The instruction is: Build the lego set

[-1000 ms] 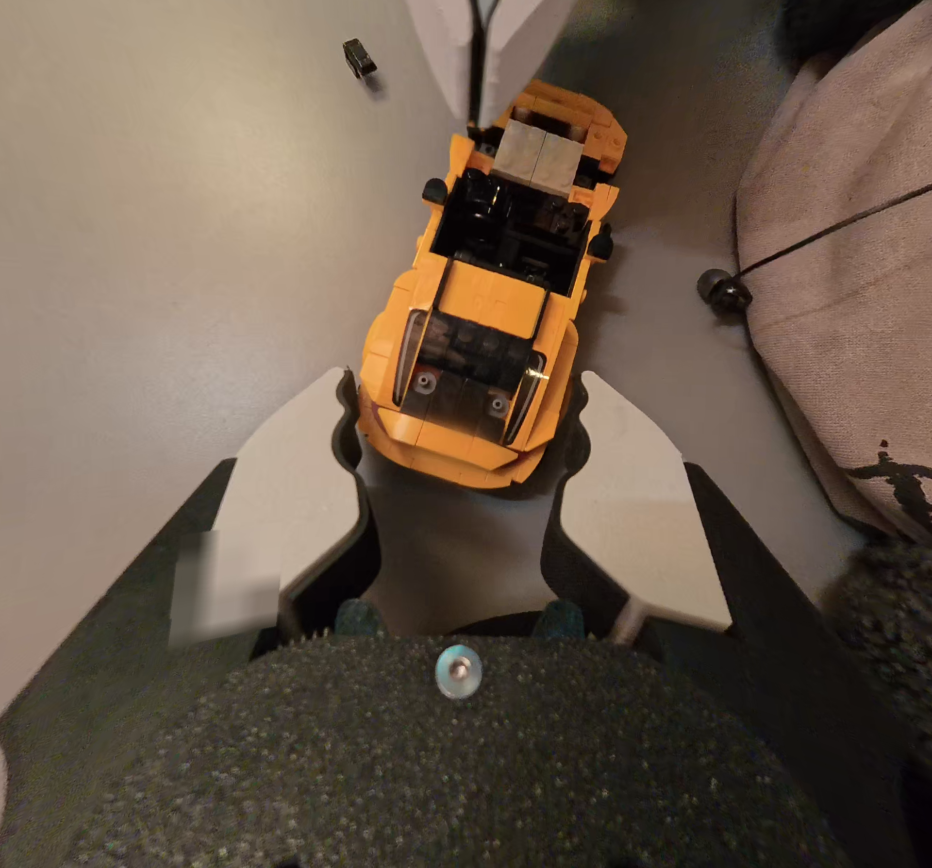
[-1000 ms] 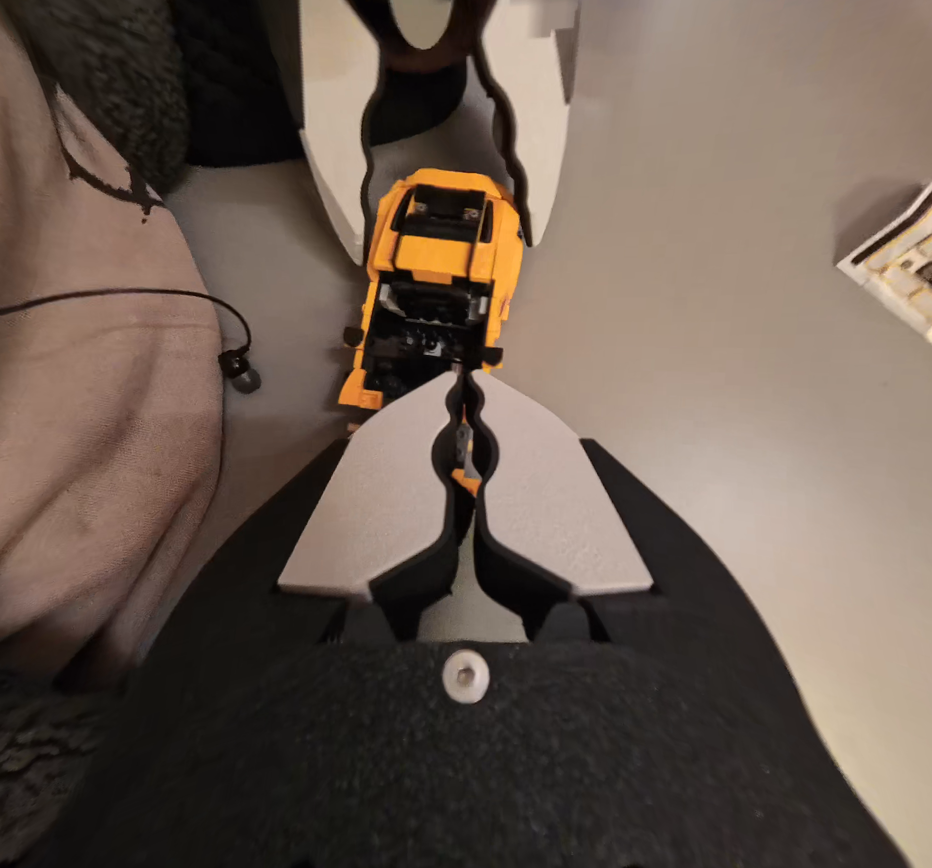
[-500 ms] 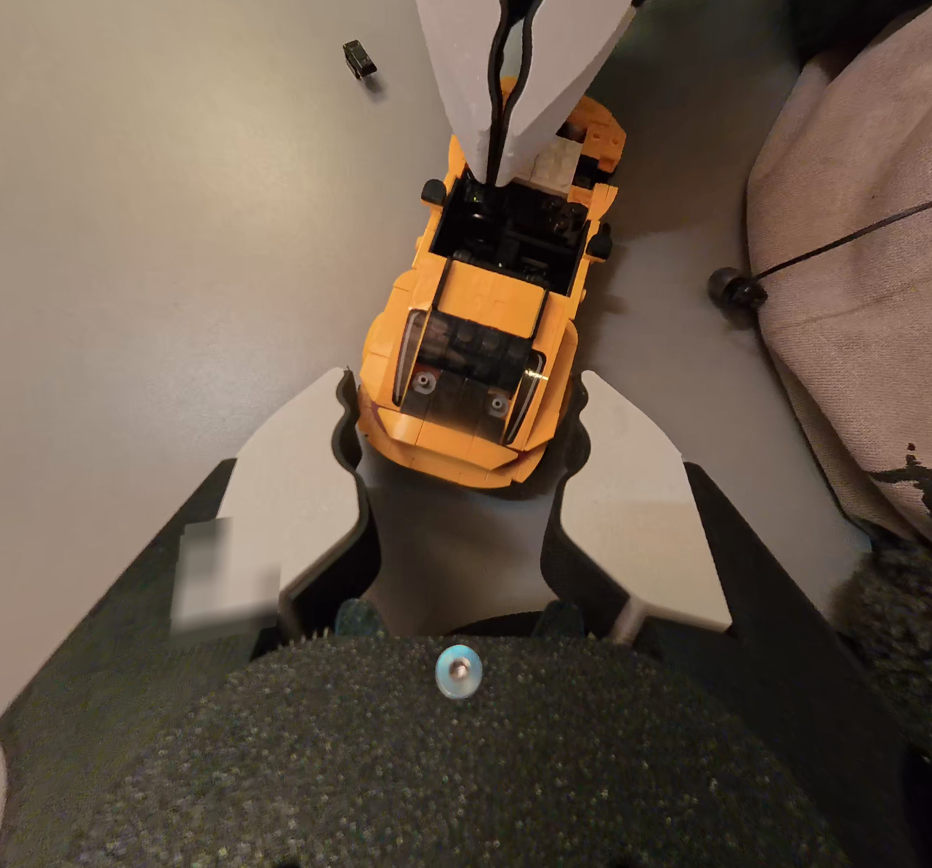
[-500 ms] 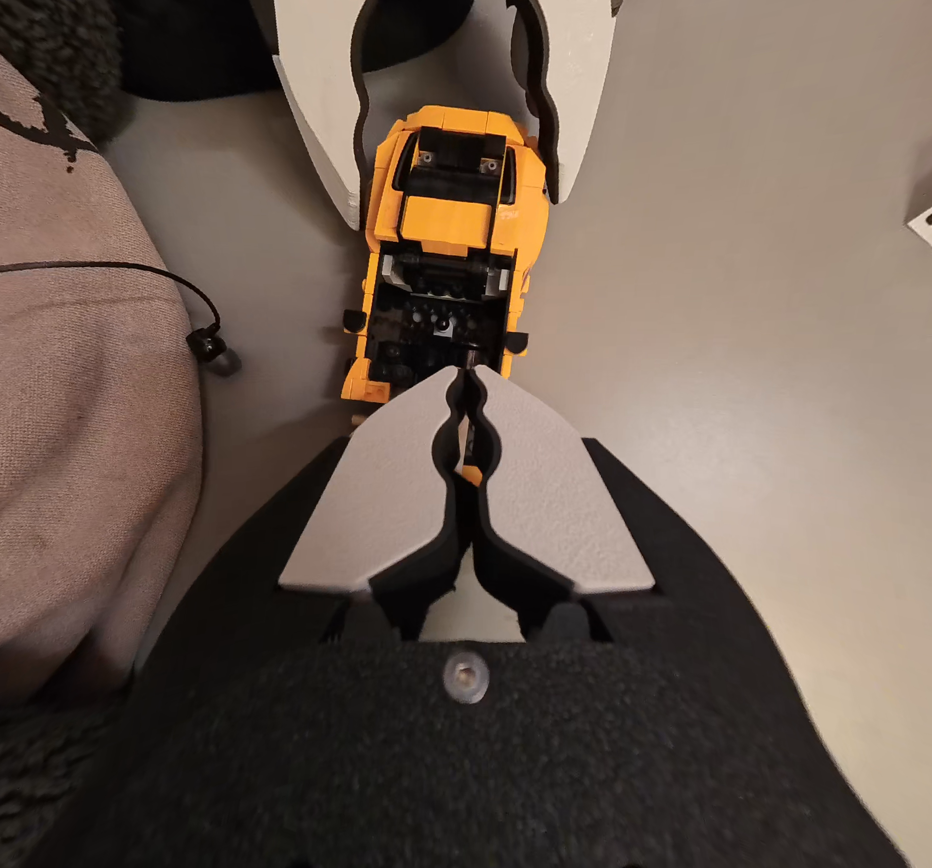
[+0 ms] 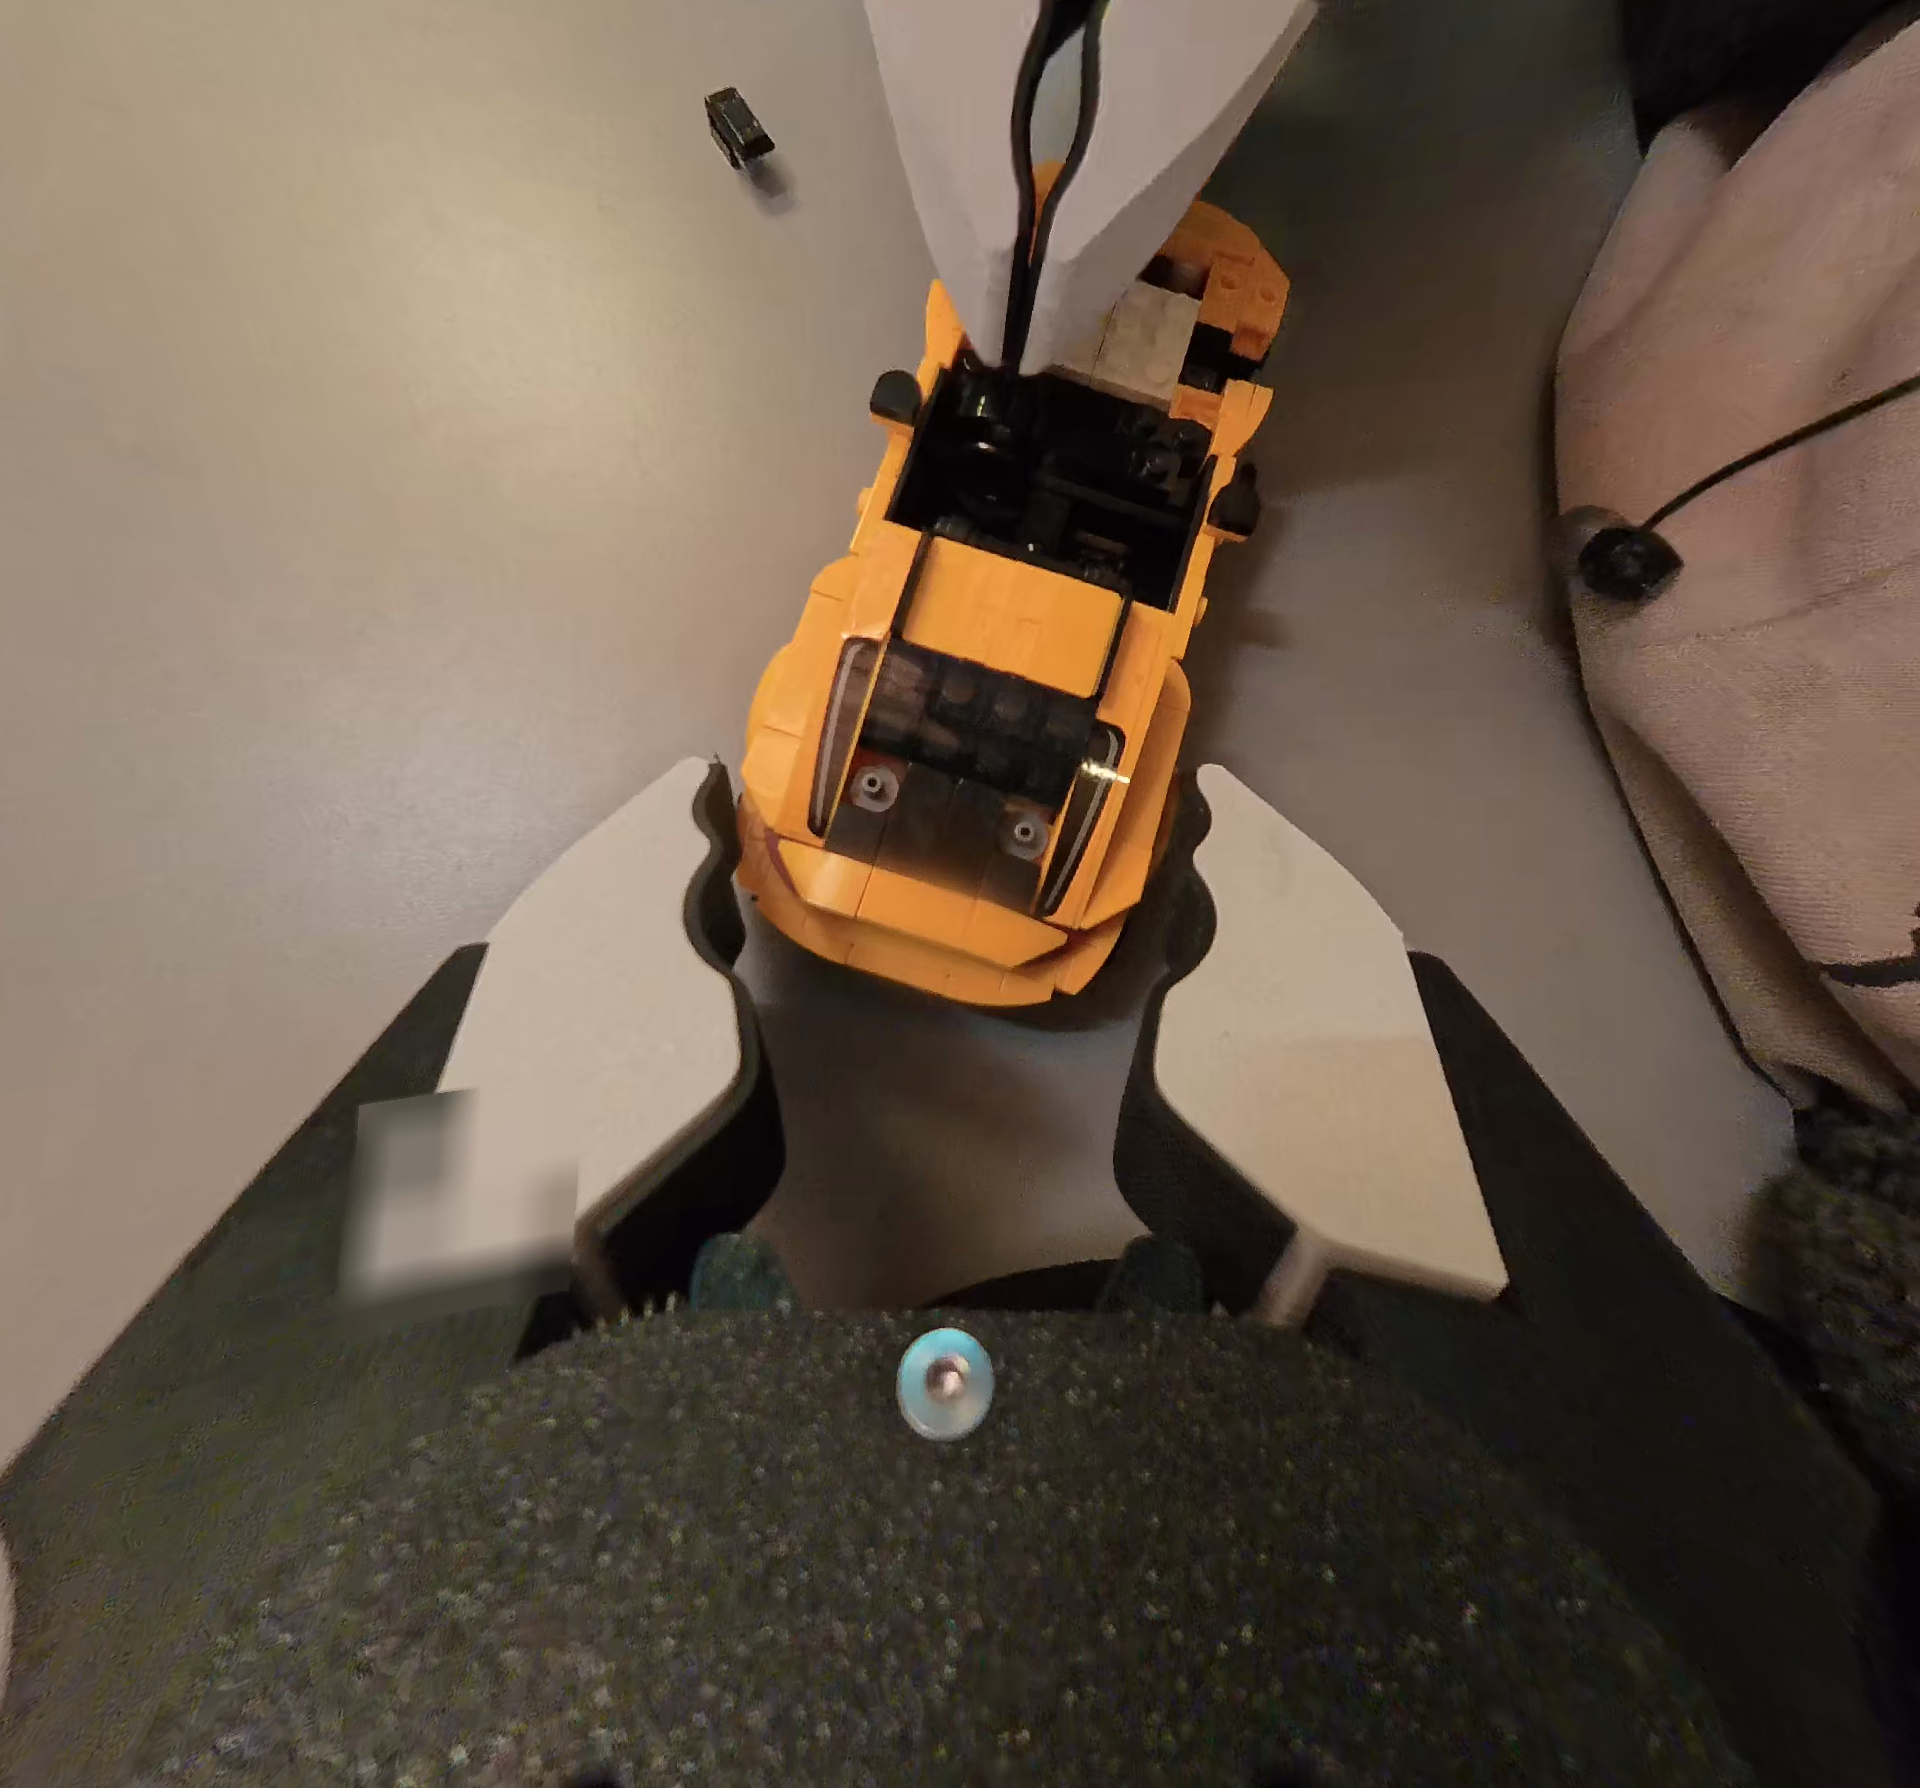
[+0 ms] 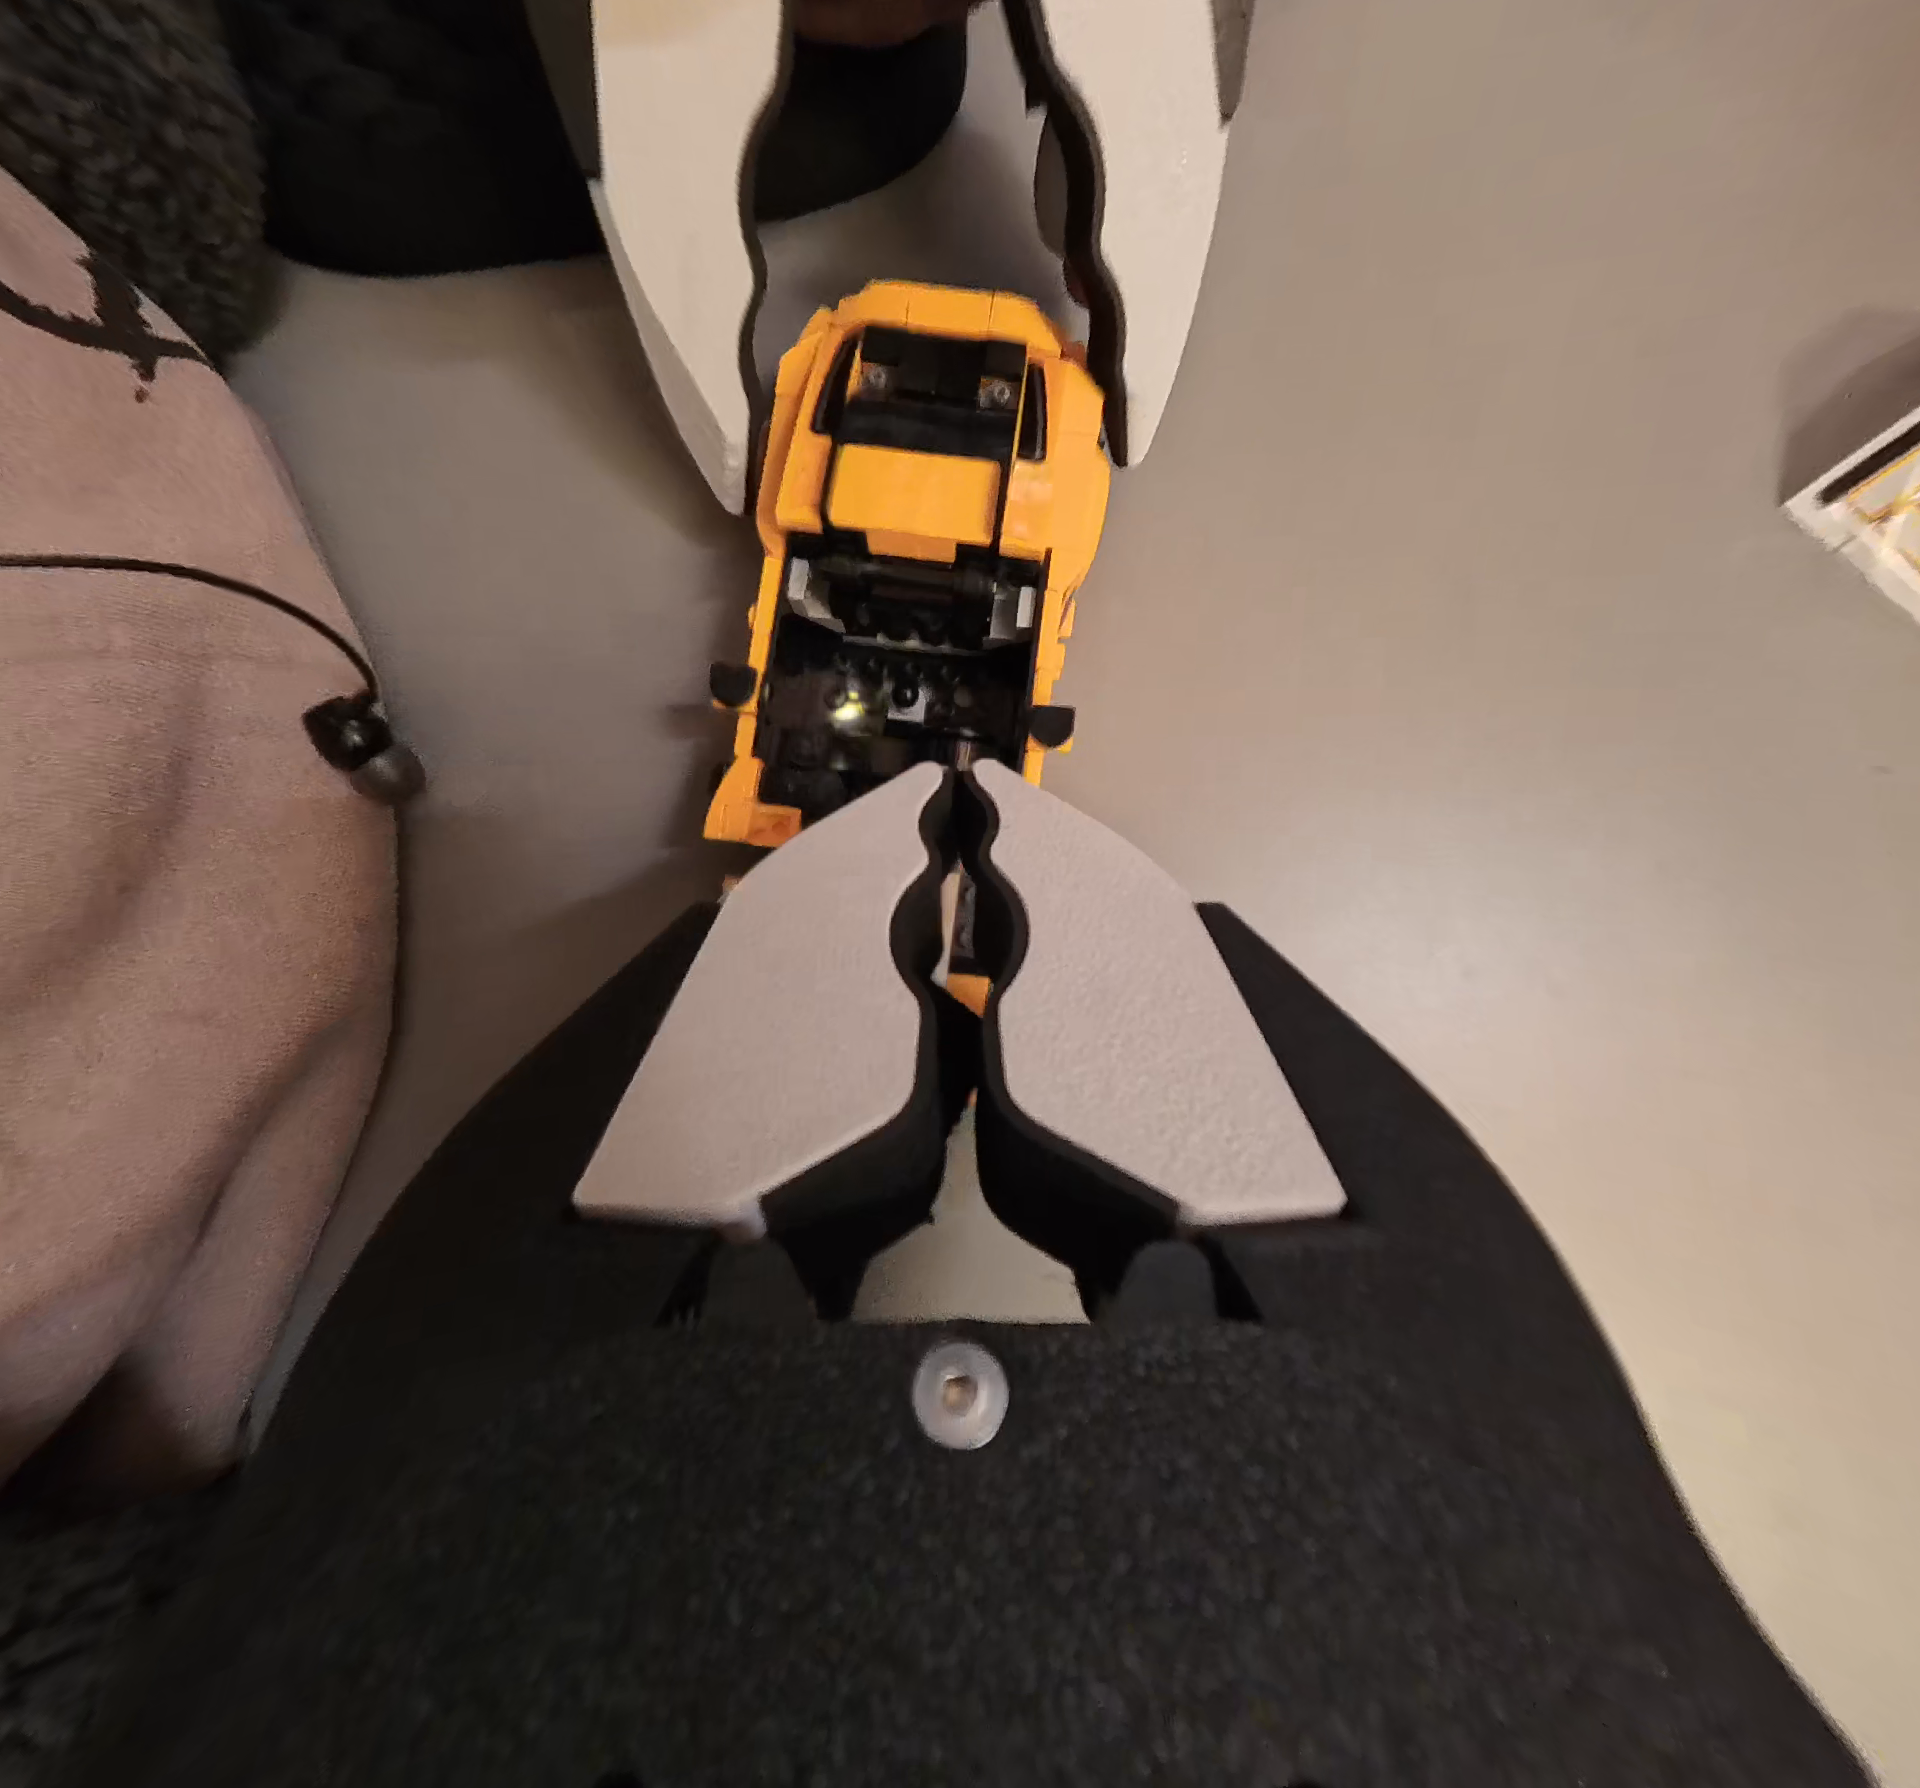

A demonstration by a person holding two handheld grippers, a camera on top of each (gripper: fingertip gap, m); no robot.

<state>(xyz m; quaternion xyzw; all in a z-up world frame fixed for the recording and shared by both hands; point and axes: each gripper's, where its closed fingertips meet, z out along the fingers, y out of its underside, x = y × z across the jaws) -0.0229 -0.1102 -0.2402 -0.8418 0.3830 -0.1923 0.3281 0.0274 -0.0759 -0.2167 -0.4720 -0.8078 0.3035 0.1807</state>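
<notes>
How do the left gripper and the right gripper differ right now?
The left gripper is spread wide around the nose of the orange Lego car; the right gripper is pinched nearly closed. The left sits at the car's front, the right over its open black cockpit. Both have pale fingers with black wavy pads.

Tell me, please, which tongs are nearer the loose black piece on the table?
Right. The right tongs reach over the car's rear, beside the black piece; the left tongs flank its nose, farther off.

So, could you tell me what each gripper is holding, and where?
The left gripper brackets the orange car at its front; the right gripper is shut over the cockpit, contents unclear.
</notes>
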